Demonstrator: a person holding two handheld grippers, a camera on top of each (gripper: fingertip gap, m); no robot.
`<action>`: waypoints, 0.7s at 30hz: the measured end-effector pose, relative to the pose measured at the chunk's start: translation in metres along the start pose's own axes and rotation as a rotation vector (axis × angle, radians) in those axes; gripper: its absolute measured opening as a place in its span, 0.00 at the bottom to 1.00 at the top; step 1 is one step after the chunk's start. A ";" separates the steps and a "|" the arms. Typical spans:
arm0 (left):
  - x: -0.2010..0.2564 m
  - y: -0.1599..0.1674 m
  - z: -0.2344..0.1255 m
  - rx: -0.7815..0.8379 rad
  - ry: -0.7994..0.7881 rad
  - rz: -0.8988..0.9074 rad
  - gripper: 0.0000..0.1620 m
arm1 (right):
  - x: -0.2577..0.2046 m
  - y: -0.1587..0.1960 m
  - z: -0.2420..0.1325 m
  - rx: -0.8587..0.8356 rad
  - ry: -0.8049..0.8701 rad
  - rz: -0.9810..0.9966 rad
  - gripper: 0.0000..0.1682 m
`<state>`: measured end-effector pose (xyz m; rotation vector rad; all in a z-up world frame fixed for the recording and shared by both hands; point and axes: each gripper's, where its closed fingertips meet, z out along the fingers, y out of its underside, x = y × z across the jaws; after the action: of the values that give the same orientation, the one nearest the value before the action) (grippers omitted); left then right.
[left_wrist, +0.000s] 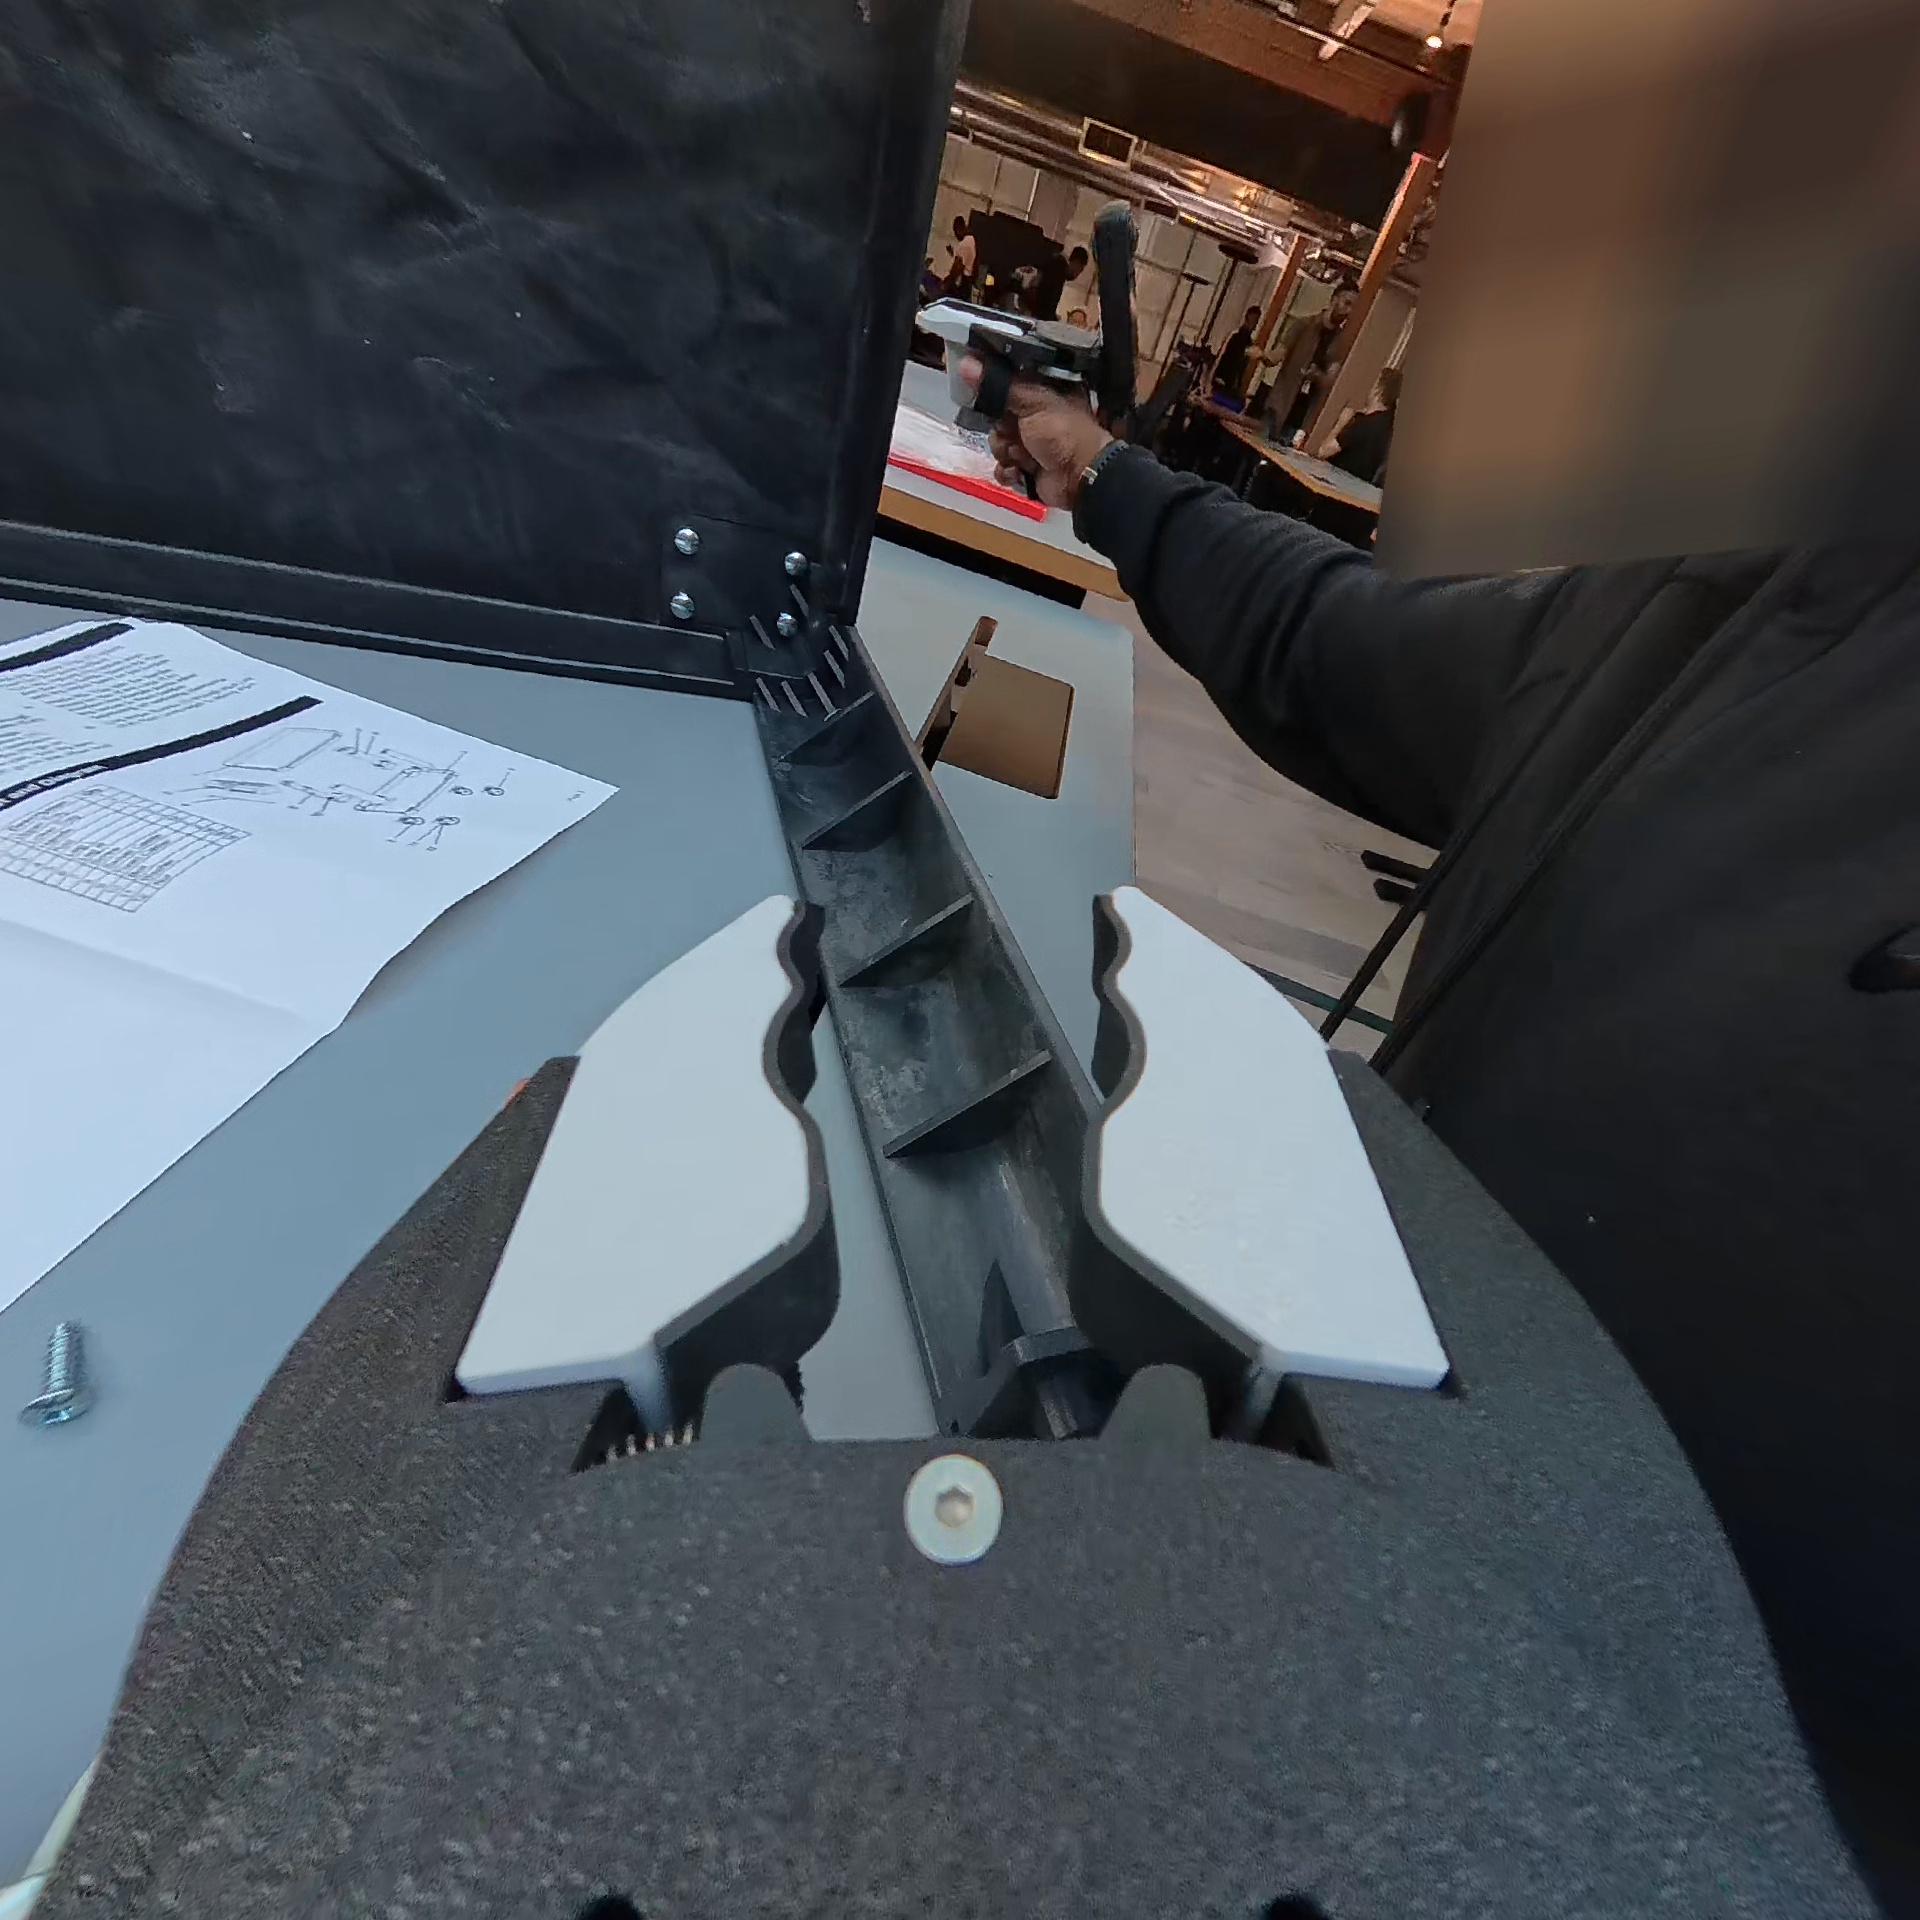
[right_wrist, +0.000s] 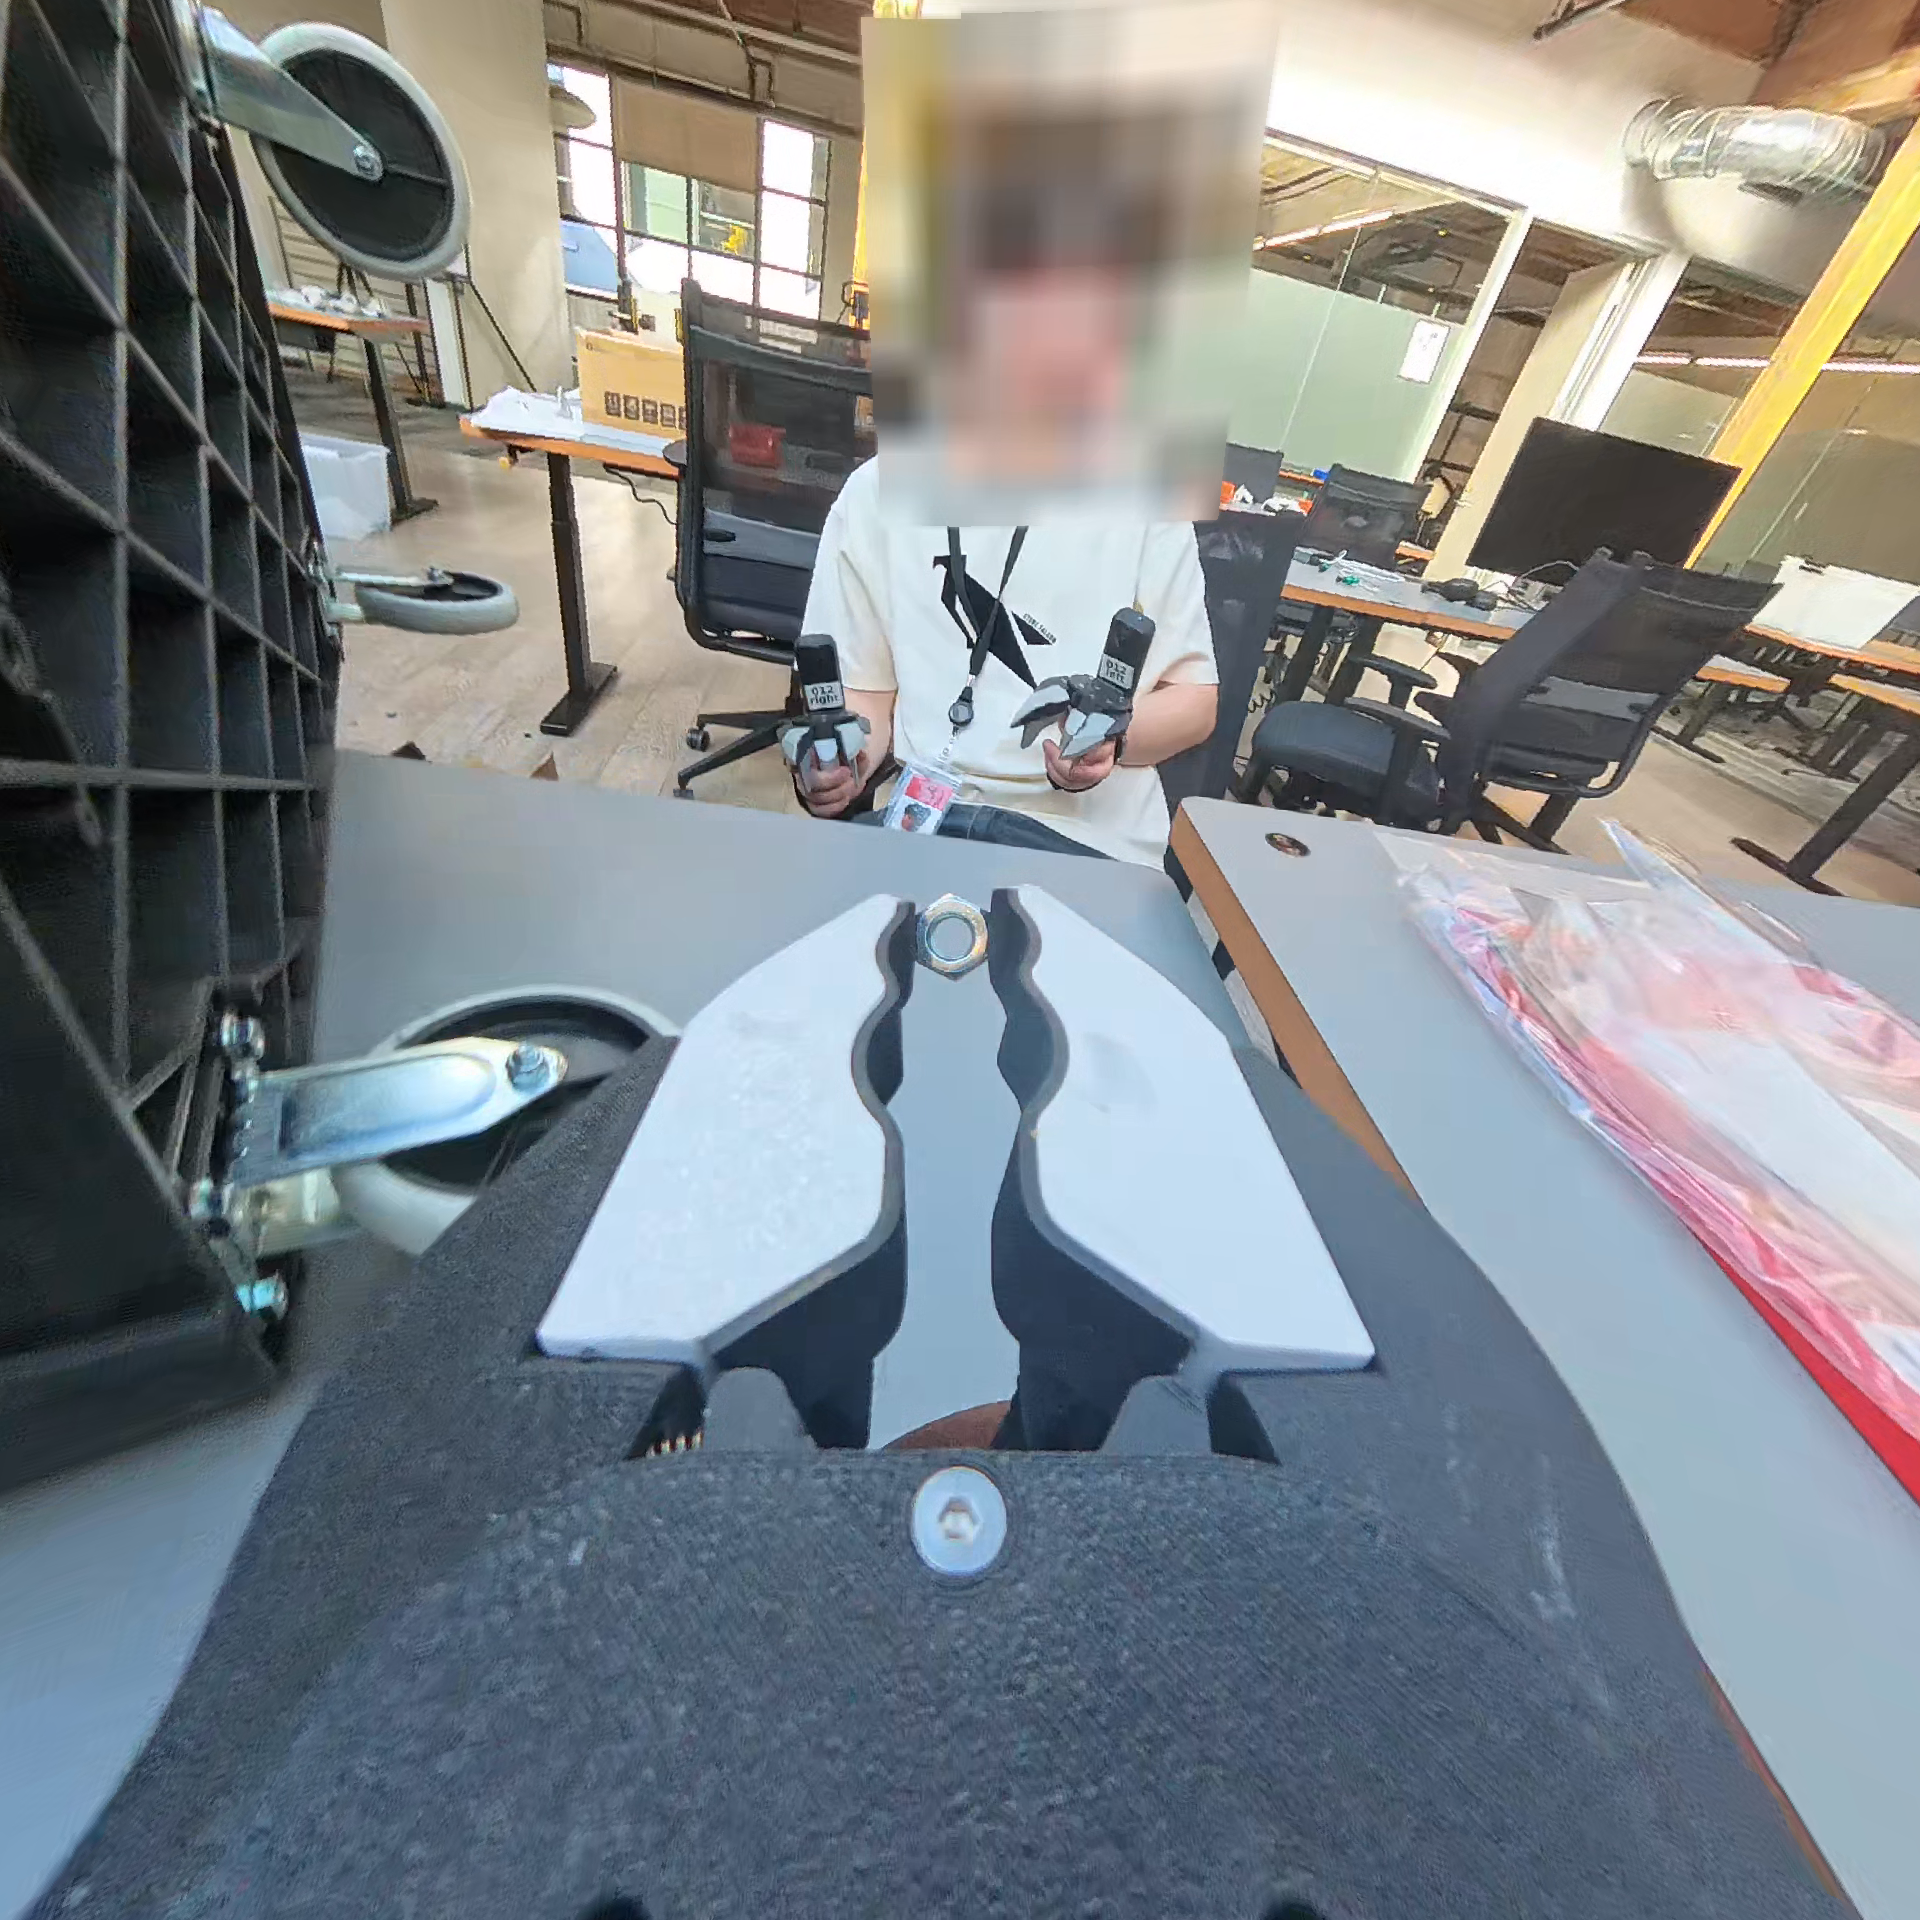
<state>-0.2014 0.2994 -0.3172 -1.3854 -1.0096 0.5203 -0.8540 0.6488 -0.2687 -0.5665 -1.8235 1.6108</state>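
Fingers of your left gripper (left_wrist: 951, 1049) stand wide apart astride one ribbed black plastic rail (left_wrist: 925, 997), pinching nothing; one printed sheet (left_wrist: 208, 831) and one zinc screw (left_wrist: 57, 1374) lie on the grey table (left_wrist: 644, 748). Right wrist view: your right gripper (right_wrist: 951, 935) nips one hexagonal steel nut (right_wrist: 948, 936) between its white tips above that table's edge, and three grey-tyred casters, the nearest (right_wrist: 436, 1122) bolted on, show on the black gridded panel (right_wrist: 135, 623).

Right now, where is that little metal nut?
In the right wrist view the nut is pinched between the tips of the right claw, above the grey table, right of the caster wheel.
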 end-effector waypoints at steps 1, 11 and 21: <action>-0.001 -0.001 -0.003 0.001 -0.016 0.002 0.31 | 0.001 0.001 0.013 0.005 -0.004 0.025 0.08; -0.020 -0.008 -0.004 -0.015 -0.110 0.004 0.31 | 0.021 0.017 0.086 0.096 0.024 0.231 0.08; -0.031 -0.004 0.021 -0.108 -0.196 0.026 0.31 | 0.017 0.016 0.150 0.283 -0.004 0.329 0.08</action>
<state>-0.2359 0.2856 -0.3242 -1.4658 -1.1933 0.6380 -0.9725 0.5564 -0.2894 -0.7599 -1.5226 2.0457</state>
